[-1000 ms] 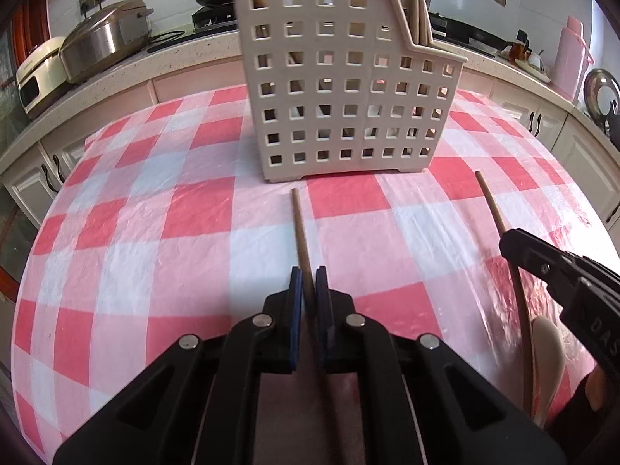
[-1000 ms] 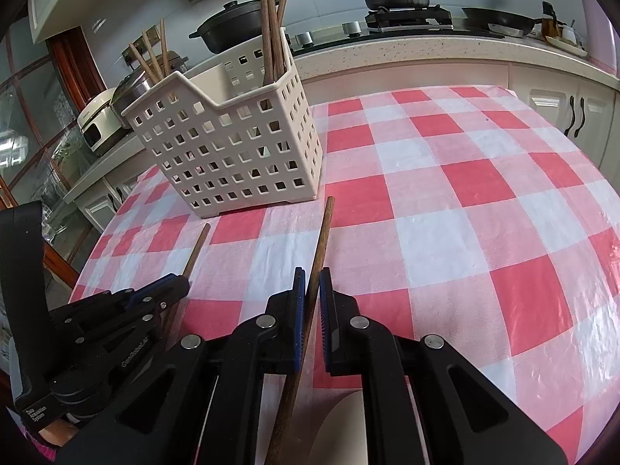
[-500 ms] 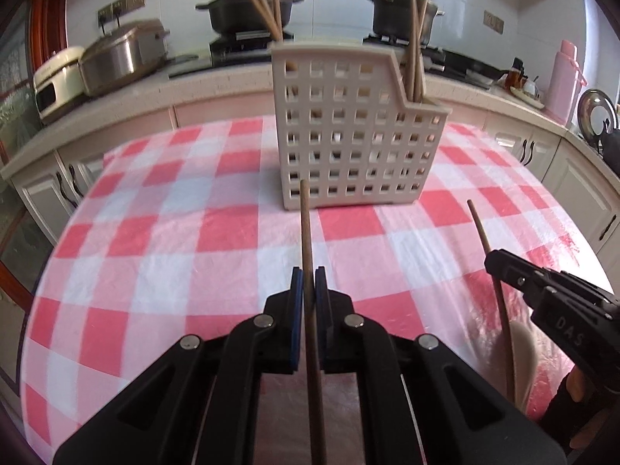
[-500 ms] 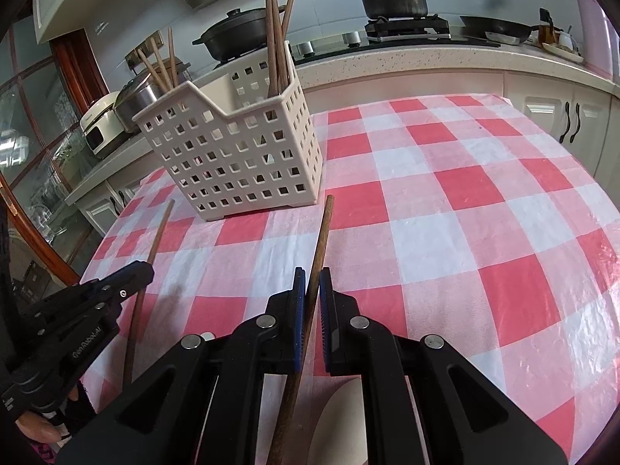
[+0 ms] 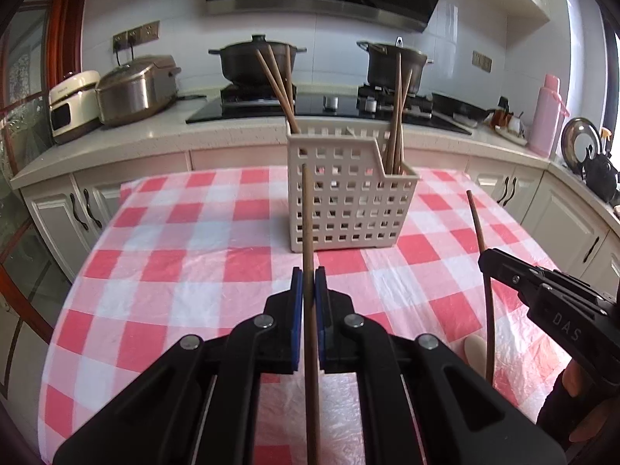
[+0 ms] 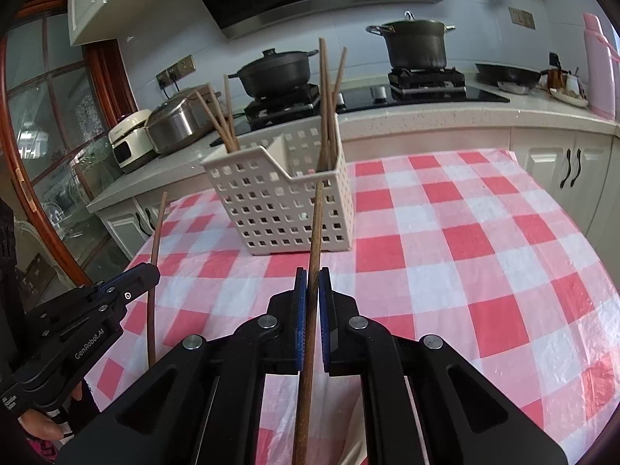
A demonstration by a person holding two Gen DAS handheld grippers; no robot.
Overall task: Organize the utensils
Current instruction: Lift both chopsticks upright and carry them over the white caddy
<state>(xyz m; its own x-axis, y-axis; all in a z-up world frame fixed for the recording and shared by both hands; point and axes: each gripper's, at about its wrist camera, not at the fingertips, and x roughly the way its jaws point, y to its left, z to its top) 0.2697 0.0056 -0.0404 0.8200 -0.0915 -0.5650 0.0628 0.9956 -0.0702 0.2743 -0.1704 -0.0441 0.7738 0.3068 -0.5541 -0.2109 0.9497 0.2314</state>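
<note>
Table under a red-and-white checked cloth

The table (image 5: 186, 271) wears a crinkled plastic cloth of red and white squares; a cream perforated basket (image 5: 348, 209) stands directly on it toward the far side, near the kitchen counter

Bare tablecloth (image 5: 201, 271) lies open before the basket (image 5: 348, 201), whose upright sticks (image 6: 327, 100) crowd its top.

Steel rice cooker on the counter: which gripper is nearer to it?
Left. The left gripper sits on the side toward the steel rice cooker; the right gripper is beside it, farther from the cooker.
</note>
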